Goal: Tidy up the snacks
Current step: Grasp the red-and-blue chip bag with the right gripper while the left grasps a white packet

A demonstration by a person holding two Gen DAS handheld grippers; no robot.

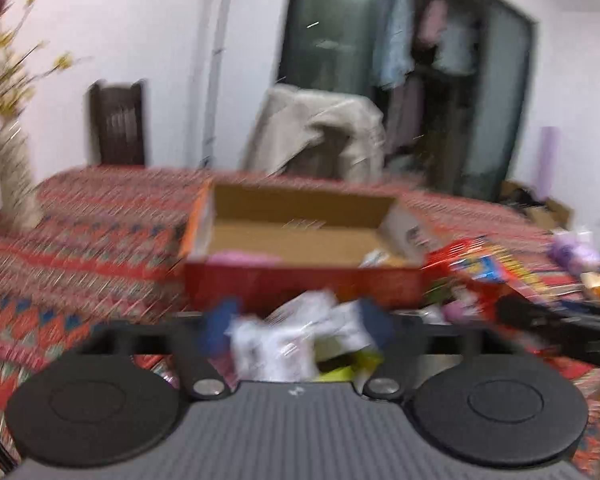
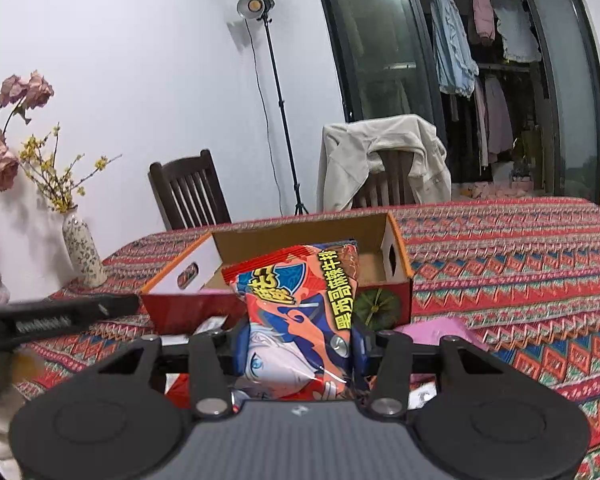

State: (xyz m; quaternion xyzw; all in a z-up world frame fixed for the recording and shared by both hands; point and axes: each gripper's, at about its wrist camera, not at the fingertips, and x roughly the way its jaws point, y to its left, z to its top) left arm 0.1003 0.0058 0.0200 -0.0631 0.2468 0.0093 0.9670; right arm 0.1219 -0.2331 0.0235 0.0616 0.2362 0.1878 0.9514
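My right gripper [image 2: 298,350] clamps the red snack bag [image 2: 300,312] near the box [image 2: 396,296] — light, crinkly, slippery, best pinched mid-body — while my left gripper [image 1: 298,326], blurred, appears closed on a white packet [image 1: 276,340].

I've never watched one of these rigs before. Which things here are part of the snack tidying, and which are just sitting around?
Part of the job:
- red packet in the right gripper
- white packet between the left gripper's fingers
- box

Just lying about:
- vase
- chair
- jacket
- lamp
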